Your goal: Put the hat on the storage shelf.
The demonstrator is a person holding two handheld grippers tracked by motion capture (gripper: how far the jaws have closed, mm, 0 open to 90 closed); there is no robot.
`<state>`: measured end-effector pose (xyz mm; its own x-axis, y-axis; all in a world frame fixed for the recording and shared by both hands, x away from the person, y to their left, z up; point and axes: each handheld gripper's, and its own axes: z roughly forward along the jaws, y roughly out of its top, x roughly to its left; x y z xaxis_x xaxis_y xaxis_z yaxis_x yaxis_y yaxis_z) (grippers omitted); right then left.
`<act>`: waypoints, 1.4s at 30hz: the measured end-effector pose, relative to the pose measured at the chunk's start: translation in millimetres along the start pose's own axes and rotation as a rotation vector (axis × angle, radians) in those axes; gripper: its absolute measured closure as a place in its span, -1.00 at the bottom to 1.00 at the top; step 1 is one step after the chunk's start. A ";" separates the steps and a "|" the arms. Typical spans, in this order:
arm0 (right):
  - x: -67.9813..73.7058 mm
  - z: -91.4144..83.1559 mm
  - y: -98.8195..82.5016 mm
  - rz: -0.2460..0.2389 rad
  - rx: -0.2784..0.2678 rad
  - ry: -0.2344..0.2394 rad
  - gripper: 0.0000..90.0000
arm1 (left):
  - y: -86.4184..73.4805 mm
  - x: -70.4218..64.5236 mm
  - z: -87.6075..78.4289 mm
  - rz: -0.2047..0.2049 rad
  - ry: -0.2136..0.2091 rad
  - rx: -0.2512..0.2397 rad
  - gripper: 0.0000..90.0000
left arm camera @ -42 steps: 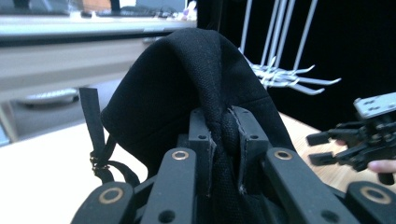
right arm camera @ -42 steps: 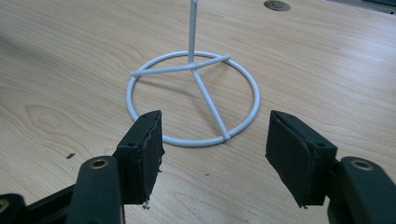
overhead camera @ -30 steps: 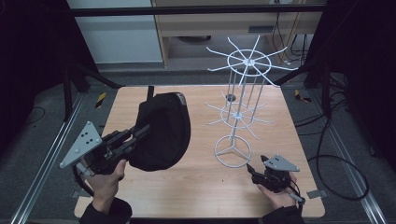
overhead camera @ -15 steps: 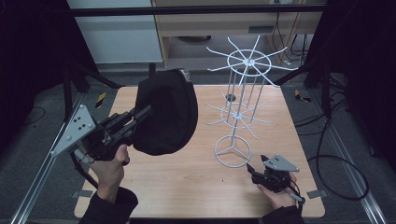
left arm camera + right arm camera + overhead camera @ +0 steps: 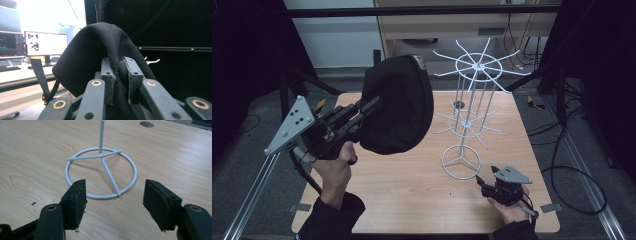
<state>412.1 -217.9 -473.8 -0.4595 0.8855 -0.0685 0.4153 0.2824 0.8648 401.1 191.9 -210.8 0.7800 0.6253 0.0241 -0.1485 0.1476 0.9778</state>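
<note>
The wooden table (image 5: 412,190) carries the white wire rack (image 5: 472,115), standing upright right of centre. Up in the air to its left hangs the black bag (image 5: 399,107), clear of the table, its fabric pinched tight in the left gripper (image 5: 119,75). Low by the rack's ring base, the right gripper (image 5: 115,197) sits with jaws spread wide, empty.

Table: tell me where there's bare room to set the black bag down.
The table is bare along its near edge, from its left corner across to the right gripper, and under the black bag raised by the left gripper. The right half is crowded: the white wire rack stands on its ring base, just beyond the right gripper.
</note>
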 end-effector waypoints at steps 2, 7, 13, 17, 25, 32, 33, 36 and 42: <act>0.0 0.0 0.0 0.000 0.000 0.000 -0.22 | 1.2 -3.0 7.4 0.008 -0.008 0.005 0.75; 0.3 -0.1 0.0 -0.003 -0.001 0.002 -0.22 | -0.3 -6.7 25.7 0.011 -0.026 0.021 0.75; 0.5 0.3 -0.2 -0.003 0.001 0.006 -0.22 | -9.5 -6.1 43.7 -0.003 -0.052 0.057 0.75; 0.8 0.4 -0.2 -0.003 0.002 0.008 -0.22 | -19.1 -2.0 50.0 -0.031 -0.069 0.087 0.75; 1.4 0.7 -0.2 -0.006 0.007 0.008 -0.22 | -43.6 10.6 51.5 -0.102 -0.102 0.132 0.73; 1.2 1.3 -0.4 -0.014 0.006 0.009 -0.23 | -60.2 17.0 50.8 -0.128 -0.103 0.173 0.71; 1.4 1.3 -0.4 -0.013 0.006 0.010 -0.23 | -64.7 17.8 51.3 -0.126 -0.098 0.189 0.70; 1.6 1.4 -0.5 -0.012 0.008 0.010 -0.23 | -69.0 18.6 52.1 -0.124 -0.092 0.206 0.68; 1.8 1.8 -0.7 -0.012 0.011 0.012 -0.23 | -81.5 18.1 56.6 -0.116 -0.076 0.256 0.65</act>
<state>412.4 -215.9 -475.4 -0.4738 0.8777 -0.0723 0.4182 0.2965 0.8586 461.8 147.8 -278.3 0.8278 0.5545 -0.0853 0.0952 0.0111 0.9954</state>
